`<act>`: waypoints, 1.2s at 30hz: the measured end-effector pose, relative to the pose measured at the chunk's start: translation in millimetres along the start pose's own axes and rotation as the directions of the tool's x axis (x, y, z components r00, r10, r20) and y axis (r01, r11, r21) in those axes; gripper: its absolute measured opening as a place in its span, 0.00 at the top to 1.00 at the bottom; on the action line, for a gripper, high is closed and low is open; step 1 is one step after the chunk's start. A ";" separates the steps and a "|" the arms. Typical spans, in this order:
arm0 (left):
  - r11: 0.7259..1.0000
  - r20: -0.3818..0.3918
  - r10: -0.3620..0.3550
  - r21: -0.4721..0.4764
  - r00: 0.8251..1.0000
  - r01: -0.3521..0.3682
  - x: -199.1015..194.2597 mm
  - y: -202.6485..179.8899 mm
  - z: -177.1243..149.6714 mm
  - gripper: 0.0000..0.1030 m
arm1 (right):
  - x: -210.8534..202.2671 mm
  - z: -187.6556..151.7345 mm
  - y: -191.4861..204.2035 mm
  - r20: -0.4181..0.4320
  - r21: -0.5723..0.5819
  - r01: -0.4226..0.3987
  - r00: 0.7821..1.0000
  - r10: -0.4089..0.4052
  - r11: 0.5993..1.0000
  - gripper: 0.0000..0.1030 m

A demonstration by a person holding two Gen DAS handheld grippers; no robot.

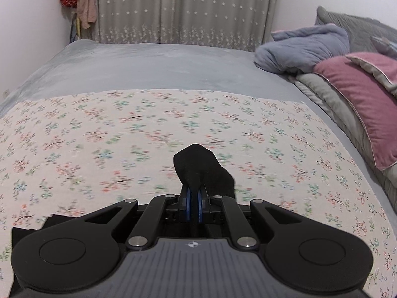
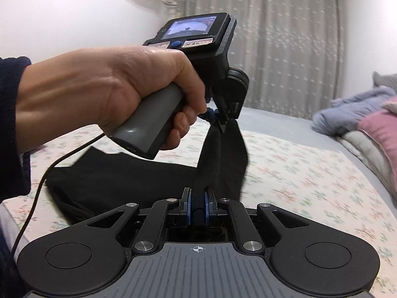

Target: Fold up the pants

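Now both hand-held grippers, left (image 1: 194, 193) and right (image 2: 197, 198), are clamped tight on black pants (image 2: 119, 181), lifting the near edge above the floral sheet (image 1: 99, 134) on the bed (image 1: 148, 67).

Black pants (image 2: 104, 186), soft dark fabric, partly lifted off the floral sheet, one edge rising in a taut strip to a pinch point above, another edge bunching in a second pinch, remainder lying crumpled on the bed
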State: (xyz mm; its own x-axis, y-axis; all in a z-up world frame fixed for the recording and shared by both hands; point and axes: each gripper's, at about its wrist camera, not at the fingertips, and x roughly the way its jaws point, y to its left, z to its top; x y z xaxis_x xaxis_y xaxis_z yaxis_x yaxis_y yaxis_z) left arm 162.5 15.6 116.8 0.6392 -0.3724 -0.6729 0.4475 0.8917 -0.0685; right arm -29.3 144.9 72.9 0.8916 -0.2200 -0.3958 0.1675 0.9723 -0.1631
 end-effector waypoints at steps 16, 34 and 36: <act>0.964 0.043 -0.128 -0.230 0.991 0.134 -22.2 180.6 -31.4 0.79 | 31.6 7.6 118.2 -0.008 -0.197 -0.166 0.986 0.168 0.966 0.91; 0.967 -0.012 -0.150 -0.212 0.989 0.144 13.6 266.9 -56.7 0.79 | 85.9 13.7 211.2 -0.091 -0.207 -0.258 0.966 0.244 0.944 0.91; 0.968 -0.010 -0.140 -0.213 0.990 0.134 14.5 269.3 -57.5 0.78 | 87.5 14.3 213.4 -0.092 -0.197 -0.254 0.966 0.240 0.947 0.91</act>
State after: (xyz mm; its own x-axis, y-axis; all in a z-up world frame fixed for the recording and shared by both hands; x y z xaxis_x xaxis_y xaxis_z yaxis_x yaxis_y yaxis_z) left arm 256.4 265.1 46.2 0.5638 -0.4907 -0.6644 0.3858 0.8677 -0.3135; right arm 90.5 334.3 16.4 0.8634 0.0137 -0.5044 -0.1508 0.9609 -0.2321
